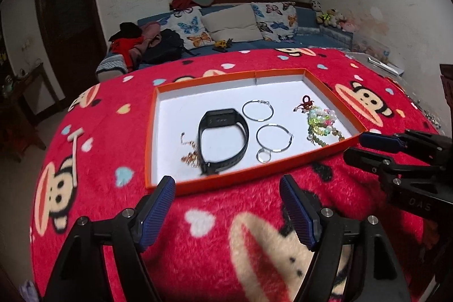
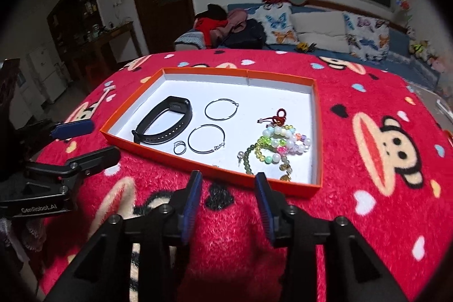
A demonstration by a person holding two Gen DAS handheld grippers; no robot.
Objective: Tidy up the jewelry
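An orange tray (image 1: 246, 179) (image 2: 317, 132) with a white floor lies on the red blanket. In it lie a black watch band (image 1: 223, 140) (image 2: 165, 125), two silver hoops (image 1: 258, 110) (image 1: 274, 137) (image 2: 221, 109) (image 2: 206, 138), a small ring (image 1: 264, 155) (image 2: 179, 147), a gold chain (image 1: 190, 152), a red charm (image 1: 306, 104) (image 2: 276, 117) and beaded bracelets (image 1: 322, 122) (image 2: 279, 145). My left gripper (image 1: 226, 183) is open and empty just before the tray's near rim. My right gripper (image 2: 228, 180) is open and empty at the near rim, by the beads.
The red monkey-print blanket (image 1: 254, 231) (image 2: 382, 160) covers the table. Each gripper shows in the other's view: the right gripper (image 1: 354, 146) at the right, the left gripper (image 2: 104, 140) at the left. A sofa (image 1: 232, 27) with cushions stands behind.
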